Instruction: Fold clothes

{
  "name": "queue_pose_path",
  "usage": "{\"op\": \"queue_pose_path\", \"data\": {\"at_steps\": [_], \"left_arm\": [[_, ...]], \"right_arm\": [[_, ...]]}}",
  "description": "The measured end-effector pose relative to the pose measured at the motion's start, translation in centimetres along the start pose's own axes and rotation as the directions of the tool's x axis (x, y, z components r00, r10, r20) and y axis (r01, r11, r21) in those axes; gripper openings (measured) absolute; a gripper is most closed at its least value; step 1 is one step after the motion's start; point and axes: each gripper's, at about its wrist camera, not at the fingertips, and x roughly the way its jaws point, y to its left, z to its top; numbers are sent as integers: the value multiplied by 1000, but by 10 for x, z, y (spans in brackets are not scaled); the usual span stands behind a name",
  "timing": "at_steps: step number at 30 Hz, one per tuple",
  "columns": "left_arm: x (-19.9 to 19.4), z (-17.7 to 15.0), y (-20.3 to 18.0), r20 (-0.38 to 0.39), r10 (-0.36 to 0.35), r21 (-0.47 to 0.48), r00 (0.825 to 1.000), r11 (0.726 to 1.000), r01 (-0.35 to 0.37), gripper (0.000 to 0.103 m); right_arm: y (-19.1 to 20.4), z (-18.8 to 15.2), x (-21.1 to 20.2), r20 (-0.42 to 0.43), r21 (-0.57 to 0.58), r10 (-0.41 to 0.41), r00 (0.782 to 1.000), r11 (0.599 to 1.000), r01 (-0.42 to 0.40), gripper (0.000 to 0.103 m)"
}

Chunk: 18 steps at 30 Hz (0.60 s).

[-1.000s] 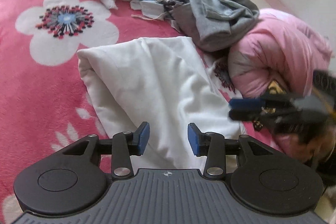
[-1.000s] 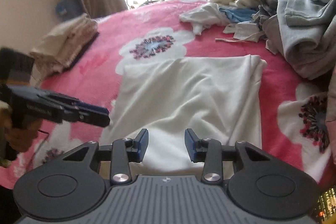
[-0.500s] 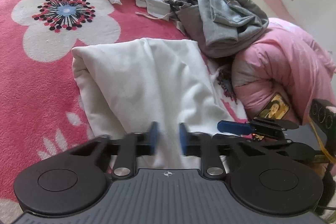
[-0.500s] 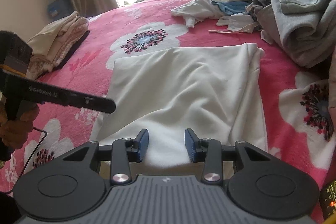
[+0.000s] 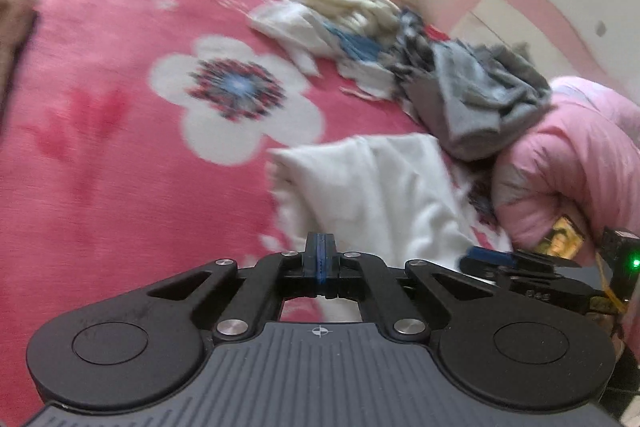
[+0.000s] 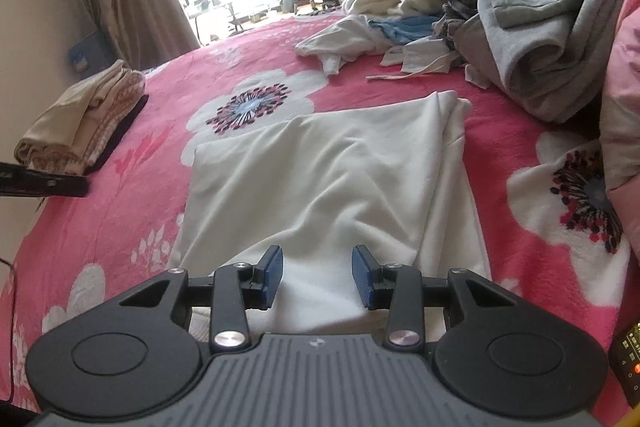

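White top [image 6: 332, 179] on the pink bed [image 6: 120, 211], left view blurry
Left tongs [image 5: 320, 255] pinched together, holding nothing I can see; right tongs [image 6: 317, 277] gape over its hidden near hem.

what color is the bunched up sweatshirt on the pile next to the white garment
Grey. The sweatshirt shows best in the right wrist view, heaped beyond the white garment.

- Open pink blanket [image 6: 120, 227] lies left of the white garment [image 6: 328, 179].
- Right side is hemmed: grey sweatshirt [image 6: 552, 27] heap, pink quilt [image 5: 568, 163] (both close).
- Folded beige stack [image 6: 80, 123] occupies the far-left edge.
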Motion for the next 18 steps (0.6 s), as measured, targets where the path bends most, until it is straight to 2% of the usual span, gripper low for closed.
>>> {"op": "queue_pose_path", "data": {"at_steps": [3,5,7,9,11,12,13,14,17,18], "left_arm": [[-33,-1,18,37,109,-17,993,994,-109,0],[-59,-2,34,63,202,-38,977,979,-200,0],[-88,-5,54,86,309,-66,947,950,-304,0],[-117,-8,75,96,412,-104,906,909,-402,0],[-145,-12,97,88,495,-154,864,864,-479,0],[-155,-14,106,81,516,-174,852,850,-498,0],[-161,-16,110,79,510,-179,856,852,-491,0],[-162,-18,108,85,486,-159,870,868,-470,0],[-137,-22,80,73,354,10,932,935,-356,1],[-123,-24,66,51,285,89,957,953,-289,11]], "right_arm": [[0,1,-1,8,4,-3,1000,1000,3,41],[1,1,-1,13,1,-3,1000,1000,3,41],[2,2,-2,18,-2,-3,1000,1000,3,41],[3,2,-2,23,-4,-2,1000,1000,2,41],[3,2,-2,26,2,5,1000,1000,-5,41],[4,2,-2,26,3,7,1000,1000,-7,41],[5,2,-2,26,4,8,1000,1000,-8,41],[5,2,-2,25,5,10,1000,1000,-11,41],[9,2,0,20,6,13,1000,1000,-13,41],[10,2,0,17,5,12,1000,1000,-12,41]]}}
